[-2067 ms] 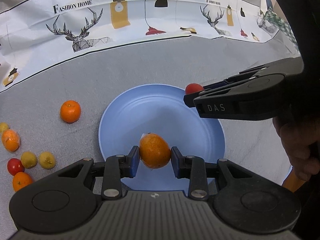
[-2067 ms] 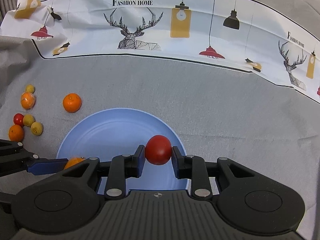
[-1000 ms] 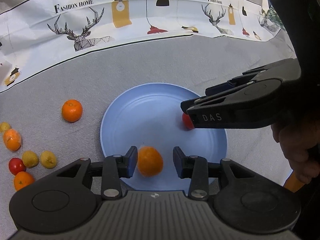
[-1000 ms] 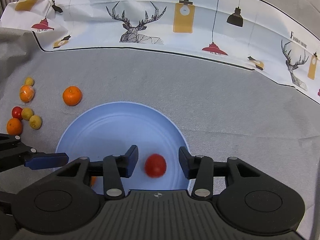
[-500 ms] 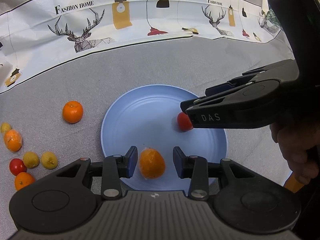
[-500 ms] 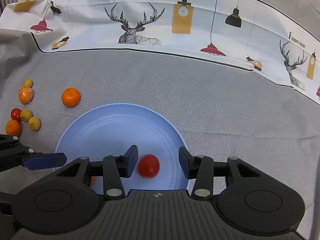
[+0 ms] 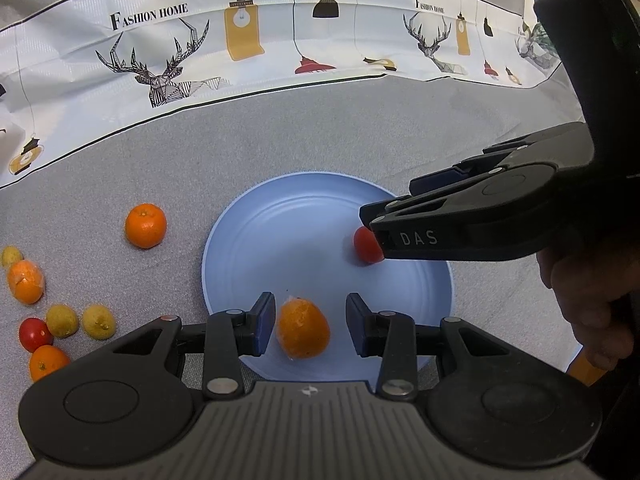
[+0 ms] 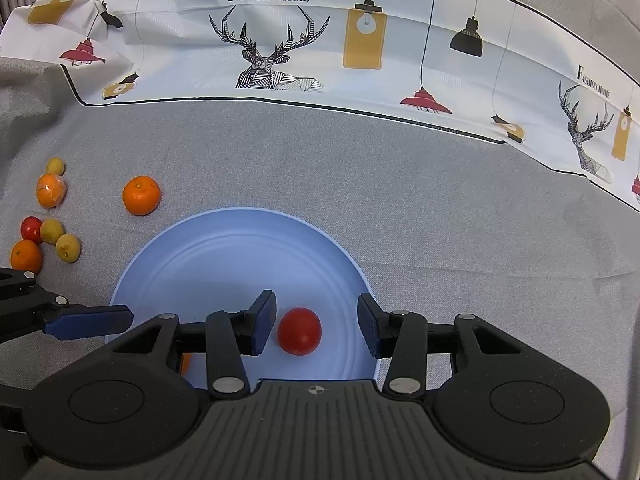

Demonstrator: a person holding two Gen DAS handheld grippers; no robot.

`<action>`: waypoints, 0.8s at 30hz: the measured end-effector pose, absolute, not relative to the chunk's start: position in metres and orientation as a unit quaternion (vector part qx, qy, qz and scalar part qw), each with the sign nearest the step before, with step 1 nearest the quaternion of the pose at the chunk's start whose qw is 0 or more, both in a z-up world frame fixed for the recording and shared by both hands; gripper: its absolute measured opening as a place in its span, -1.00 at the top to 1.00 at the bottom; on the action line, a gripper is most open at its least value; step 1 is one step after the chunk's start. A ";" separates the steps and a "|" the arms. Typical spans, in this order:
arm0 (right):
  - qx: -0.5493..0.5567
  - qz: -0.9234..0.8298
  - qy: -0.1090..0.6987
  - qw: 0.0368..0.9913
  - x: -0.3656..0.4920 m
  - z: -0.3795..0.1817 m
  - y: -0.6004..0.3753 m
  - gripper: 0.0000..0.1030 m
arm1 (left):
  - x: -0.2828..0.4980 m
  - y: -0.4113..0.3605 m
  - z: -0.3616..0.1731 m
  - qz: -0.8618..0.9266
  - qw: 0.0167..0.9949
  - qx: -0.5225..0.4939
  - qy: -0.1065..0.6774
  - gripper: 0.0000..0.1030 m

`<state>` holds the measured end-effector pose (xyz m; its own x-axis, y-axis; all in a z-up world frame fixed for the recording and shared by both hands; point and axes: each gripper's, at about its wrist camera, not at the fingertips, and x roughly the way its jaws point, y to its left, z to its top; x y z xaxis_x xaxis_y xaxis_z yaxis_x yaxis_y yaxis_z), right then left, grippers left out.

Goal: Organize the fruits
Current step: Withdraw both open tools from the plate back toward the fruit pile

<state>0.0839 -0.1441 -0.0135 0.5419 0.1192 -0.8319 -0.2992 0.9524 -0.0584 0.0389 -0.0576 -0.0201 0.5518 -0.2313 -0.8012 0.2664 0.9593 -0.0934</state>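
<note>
A blue plate (image 7: 304, 216) lies on the grey cloth; it also shows in the right wrist view (image 8: 224, 256). My left gripper (image 7: 310, 330) is open, and a wrapped orange (image 7: 303, 333) lies on the plate between its pads, untouched. My right gripper (image 8: 316, 328) is open around a red tomato (image 8: 300, 336) that rests on the plate. In the left wrist view the tomato (image 7: 366, 245) is partly hidden behind the right gripper's body (image 7: 480, 224).
Loose fruit lies left of the plate: an orange (image 7: 145, 226), a wrapped orange (image 7: 25, 282), two yellow-green fruits (image 7: 98, 322), a tomato (image 7: 34, 334) and a small orange (image 7: 47, 362). A printed white cloth (image 8: 360, 48) runs along the back.
Both grippers opened and let go of their fruit: the orange and the tomato now rest on the plate. Both grippers have since drawn back slightly.
</note>
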 end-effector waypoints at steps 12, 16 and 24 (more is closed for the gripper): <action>-0.099 0.111 0.454 0.878 0.085 -0.009 -0.144 0.09 | 0.040 -0.055 -0.017 -0.141 0.882 0.017 0.450 0.16; -0.092 0.101 0.448 0.884 0.085 -0.005 -0.143 0.10 | 0.039 -0.051 -0.014 -0.138 0.884 0.013 0.446 0.18; -0.078 0.093 0.431 0.894 0.081 0.000 -0.132 0.42 | 0.035 -0.035 -0.006 -0.133 0.891 0.004 0.433 0.63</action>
